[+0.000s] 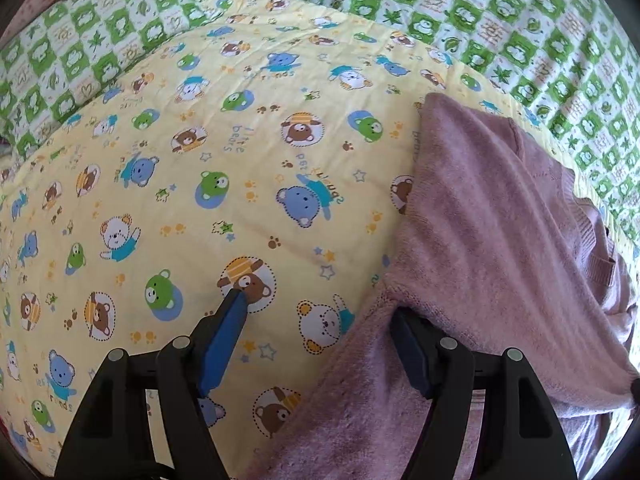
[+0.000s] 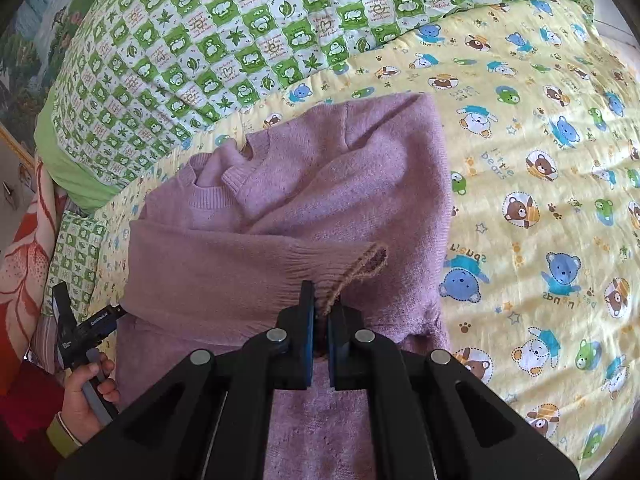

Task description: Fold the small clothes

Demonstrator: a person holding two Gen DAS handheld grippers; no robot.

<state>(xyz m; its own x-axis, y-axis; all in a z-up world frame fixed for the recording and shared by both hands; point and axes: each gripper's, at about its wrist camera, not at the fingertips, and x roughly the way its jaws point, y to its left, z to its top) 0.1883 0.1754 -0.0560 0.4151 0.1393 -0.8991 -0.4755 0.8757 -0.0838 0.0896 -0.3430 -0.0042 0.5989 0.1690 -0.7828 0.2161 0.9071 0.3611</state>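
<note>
Two grippers work our purple sweater (image 2: 320,184) on the bear-print sheet (image 2: 540,160). Our right gripper (image 2: 320,312) pinches the sleeve cuff (image 2: 352,268), the sleeve running leftward. Our left gripper (image 1: 316,320) gapes empty, the sweater's edge at its right finger.

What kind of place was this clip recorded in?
Most likely a bedroom at home, with the work done on a bed. A yellow bear-print sheet covers the surface, a green checked quilt lies bunched behind it, and a purple sweater lies on top for folding.
</note>
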